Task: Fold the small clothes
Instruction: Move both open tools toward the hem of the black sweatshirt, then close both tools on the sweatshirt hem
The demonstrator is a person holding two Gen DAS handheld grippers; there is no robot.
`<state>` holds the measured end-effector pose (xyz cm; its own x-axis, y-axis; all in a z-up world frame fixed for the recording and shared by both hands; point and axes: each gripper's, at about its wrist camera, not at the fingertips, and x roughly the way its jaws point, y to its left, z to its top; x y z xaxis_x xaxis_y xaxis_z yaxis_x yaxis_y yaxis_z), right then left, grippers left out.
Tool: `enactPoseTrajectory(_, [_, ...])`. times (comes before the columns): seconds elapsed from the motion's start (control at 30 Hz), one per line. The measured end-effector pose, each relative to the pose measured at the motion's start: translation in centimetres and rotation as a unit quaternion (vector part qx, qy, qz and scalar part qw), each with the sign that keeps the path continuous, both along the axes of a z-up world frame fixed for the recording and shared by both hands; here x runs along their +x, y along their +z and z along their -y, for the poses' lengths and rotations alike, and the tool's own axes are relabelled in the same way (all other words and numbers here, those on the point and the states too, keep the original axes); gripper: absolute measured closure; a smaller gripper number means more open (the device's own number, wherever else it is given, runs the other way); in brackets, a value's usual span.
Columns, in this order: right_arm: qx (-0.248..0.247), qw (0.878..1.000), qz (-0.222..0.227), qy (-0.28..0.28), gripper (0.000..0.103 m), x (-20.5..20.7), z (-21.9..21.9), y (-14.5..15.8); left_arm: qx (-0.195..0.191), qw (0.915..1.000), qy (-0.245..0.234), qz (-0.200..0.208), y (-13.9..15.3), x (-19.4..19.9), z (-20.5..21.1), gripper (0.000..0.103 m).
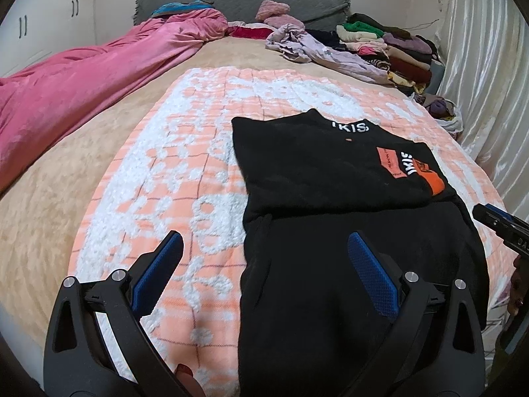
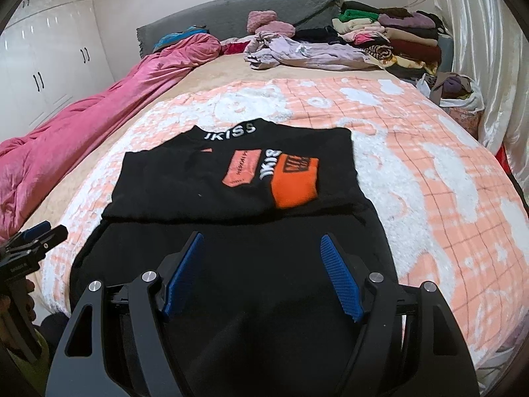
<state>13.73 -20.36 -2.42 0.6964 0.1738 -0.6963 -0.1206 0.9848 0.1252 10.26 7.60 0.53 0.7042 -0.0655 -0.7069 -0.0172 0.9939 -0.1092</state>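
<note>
Both the left gripper (image 1: pixel 264 248) and right gripper (image 2: pixel 261 248) are hovering, jaws apart and empty, over the black sweater (image 2: pixel 231 178); its near hem is lying hidden behind the grippers, and the orange patch (image 2: pixel 296 182) is showing whole only from the right.

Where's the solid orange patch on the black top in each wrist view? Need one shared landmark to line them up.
Left wrist: orange patch sits right of centre, at the right edge of the black top.
Right wrist: orange patch sits near the centre, on the top's right half.
Shared landmark: white collar lettering, just above the patch in both views.
</note>
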Motion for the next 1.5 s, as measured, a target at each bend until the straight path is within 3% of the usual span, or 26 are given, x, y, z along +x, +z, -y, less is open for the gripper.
enactPoseTrajectory(0.47, [-0.009,1.0,-0.015,-0.015,0.031,-2.5,2.6,-1.3,-0.001,0.9998,0.016,-0.012,-0.7,-2.2,-1.5,0.01])
enactPoseTrajectory(1.0, [-0.013,0.999,-0.034,-0.038,0.031,-5.3,6.4,-2.7,0.008,0.9982,0.004,-0.059,-3.6,-5.3,-1.7,0.01])
enactPoseTrajectory(1.5, [0.001,0.996,-0.073,-0.048,0.031,-8.2,8.8,-6.1,0.012,0.9941,-0.008,-0.108,-6.8,-6.8,-0.6,0.01])
